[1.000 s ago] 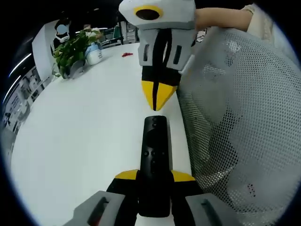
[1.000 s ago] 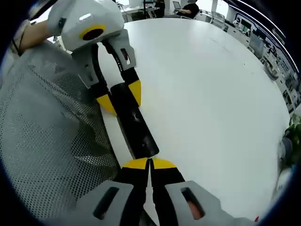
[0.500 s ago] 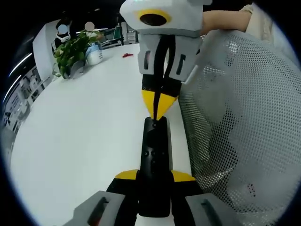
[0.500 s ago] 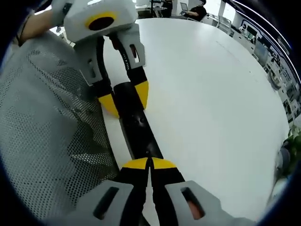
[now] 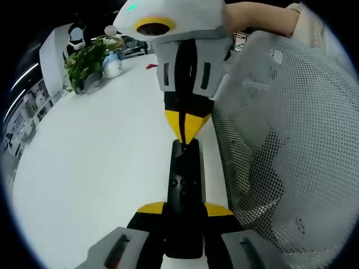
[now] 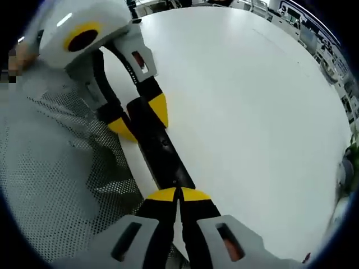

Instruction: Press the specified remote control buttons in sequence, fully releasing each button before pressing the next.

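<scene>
The left gripper (image 5: 184, 210) is clamping the remote (image 5: 184, 190) lengthwise up mid-frame, while the right gripper (image 5: 182, 134), fingers pinched together, is touching its far end.

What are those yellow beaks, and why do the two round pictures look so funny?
The beaks are grabbing tools. A person holds one in each hand, and a small camera rides on each tool, so each round picture looks along its own tool. The lens bends everything into a ball shape.

In the left gripper view, the left gripper squeezes a long black remote control between its two yellow tips. The right gripper comes in from the top, tips shut together like a beak, touching the remote's far end, probably to press a button.

The right gripper view shows the same thing from the other side.

Underneath is a big white table with a leafy plant far back. The dotted grey stuff is mesh fabric.
</scene>
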